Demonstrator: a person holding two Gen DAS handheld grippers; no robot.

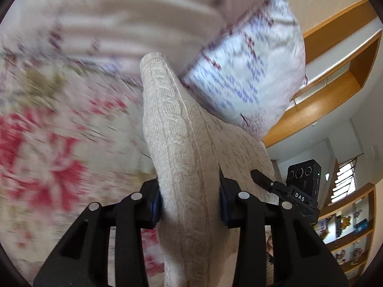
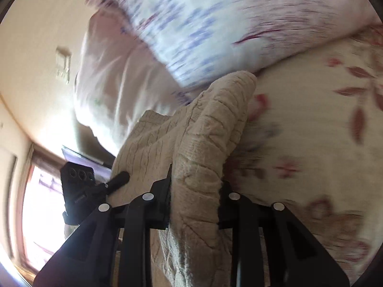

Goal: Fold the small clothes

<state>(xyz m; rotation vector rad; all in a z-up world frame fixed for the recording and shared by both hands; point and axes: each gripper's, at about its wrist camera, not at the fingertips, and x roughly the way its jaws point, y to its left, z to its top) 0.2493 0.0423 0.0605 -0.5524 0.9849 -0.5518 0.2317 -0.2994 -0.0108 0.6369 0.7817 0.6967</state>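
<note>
A beige cable-knit garment (image 1: pixel 182 143) hangs lifted over a floral bedspread (image 1: pixel 47 143). My left gripper (image 1: pixel 190 201) is shut on one bunched edge of it. My right gripper (image 2: pixel 195 196) is shut on another bunched edge of the same knit garment (image 2: pixel 205 131). The right gripper also shows in the left wrist view (image 1: pixel 282 186), close beside the cloth, and the left gripper shows in the right wrist view (image 2: pixel 105 184). The cloth stretches between the two grippers. Both views are blurred by motion.
A white pillow with blue and purple print (image 1: pixel 249 71) lies behind the garment, also in the right wrist view (image 2: pixel 203 24). Wooden shelves (image 1: pixel 335 76) are on the wall at right. A window (image 2: pixel 40 203) is at left.
</note>
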